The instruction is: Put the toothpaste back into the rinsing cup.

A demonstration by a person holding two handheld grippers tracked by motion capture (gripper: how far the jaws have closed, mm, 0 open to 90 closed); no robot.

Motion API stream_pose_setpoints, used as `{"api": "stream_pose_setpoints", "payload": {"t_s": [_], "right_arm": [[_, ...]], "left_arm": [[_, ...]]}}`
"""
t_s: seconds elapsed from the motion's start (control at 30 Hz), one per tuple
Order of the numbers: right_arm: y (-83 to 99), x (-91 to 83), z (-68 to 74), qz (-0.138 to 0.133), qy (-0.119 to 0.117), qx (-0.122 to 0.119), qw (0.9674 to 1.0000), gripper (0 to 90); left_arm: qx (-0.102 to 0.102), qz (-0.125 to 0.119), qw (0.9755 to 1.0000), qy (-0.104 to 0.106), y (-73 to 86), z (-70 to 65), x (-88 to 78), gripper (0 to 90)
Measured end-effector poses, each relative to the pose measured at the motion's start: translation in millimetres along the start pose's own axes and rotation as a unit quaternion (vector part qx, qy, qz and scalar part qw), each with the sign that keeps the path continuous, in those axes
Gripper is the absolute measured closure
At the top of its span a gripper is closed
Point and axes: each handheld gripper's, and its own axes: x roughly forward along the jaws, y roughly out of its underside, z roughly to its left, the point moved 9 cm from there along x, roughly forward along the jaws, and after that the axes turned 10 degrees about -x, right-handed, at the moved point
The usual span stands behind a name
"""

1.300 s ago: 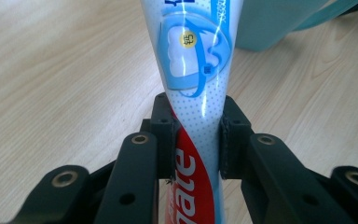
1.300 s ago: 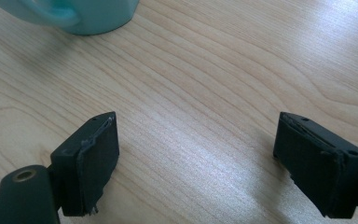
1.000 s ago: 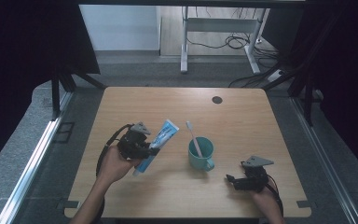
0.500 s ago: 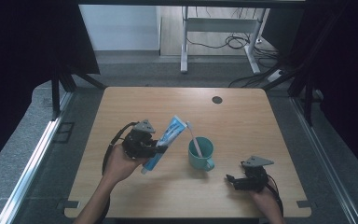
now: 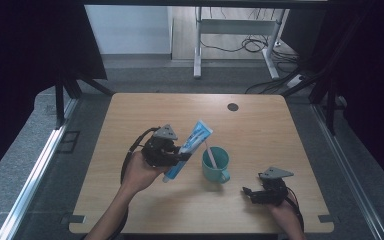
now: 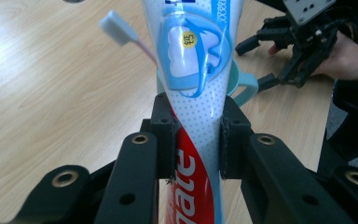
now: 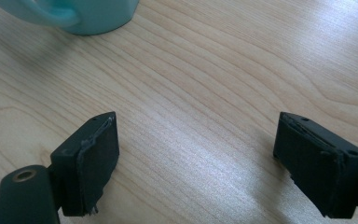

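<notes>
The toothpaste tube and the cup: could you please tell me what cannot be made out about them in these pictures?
- Toothpaste tube: in the left gripper view its cap end is cut off by the bottom edge, its far end by the top edge; the left gripper covers its sides.
- Toothbrush handle: its lower part is hidden inside the teal cup.
- Cup: in the right gripper view the top edge cuts off all but its base and handle.
- Tube print: too small in the high view.

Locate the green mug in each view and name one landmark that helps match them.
High view: the mug stands right of centre on the table.
Left gripper view: mug upper centre, mostly behind the toothpaste tube.
Right gripper view: mug at the top left edge.
Shared landmark: the mug's handle.
</notes>
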Motion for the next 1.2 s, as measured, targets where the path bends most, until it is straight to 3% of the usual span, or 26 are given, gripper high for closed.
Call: {"api": "stream_pose_setpoints", "payload": {"t_s": [0.3,0.8,1.2], "right_arm": [[0.0,0.1,-0.1,0.0,0.0,-0.001,1.0,14.0],[0.0,0.0,-0.1,0.0,0.0,0.0,1.0,14.0],[-0.1,0.1,0.3,-0.001,-0.002,-0.002,1.0,14.0]], "left_arm": [[0.007,-0.006,1.0,0.002,-11.6,-6.7,11.9,72.5],[0.018,-0.037,0.9992,0.006,-40.4,-20.0,30.5,72.5],[0.024,-0.052,0.9983,0.001,-57.3,-23.0,48.1,72.5]]}}
